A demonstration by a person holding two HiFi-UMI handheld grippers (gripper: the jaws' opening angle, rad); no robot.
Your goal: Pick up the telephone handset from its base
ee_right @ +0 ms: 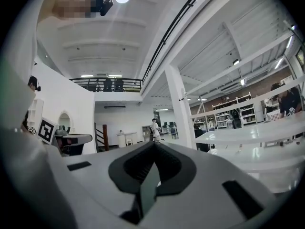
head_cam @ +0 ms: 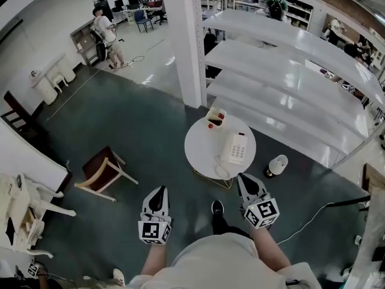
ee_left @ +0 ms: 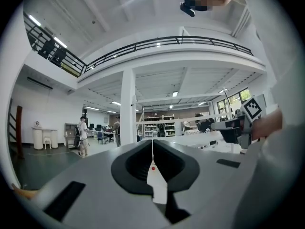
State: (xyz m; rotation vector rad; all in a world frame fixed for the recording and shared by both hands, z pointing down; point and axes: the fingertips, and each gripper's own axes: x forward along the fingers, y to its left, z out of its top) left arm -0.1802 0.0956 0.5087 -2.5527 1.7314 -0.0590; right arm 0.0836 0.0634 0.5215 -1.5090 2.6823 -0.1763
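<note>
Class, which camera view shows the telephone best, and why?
The head view: the telephone sits in plain sight on the round table, seen from above. Both gripper views look level across the room and miss it.

- The telephone handset [head_cam: 226, 153] is white and rests in its cradle along the left side of the base, not yet lifted; it lies flat, ahead of the right gripper [head_cam: 244, 176] and slightly to its left, apart from the tips
- The base [head_cam: 240, 147] is white with a dark keypad facing up, flat on the round white table [head_cam: 201, 146], straight ahead of the right gripper and well to the right of the left gripper [head_cam: 158, 190]
- A white coiled cord [head_cam: 220, 169] trails from the handset toward the table's near edge, on the side closest to the grippers
</note>
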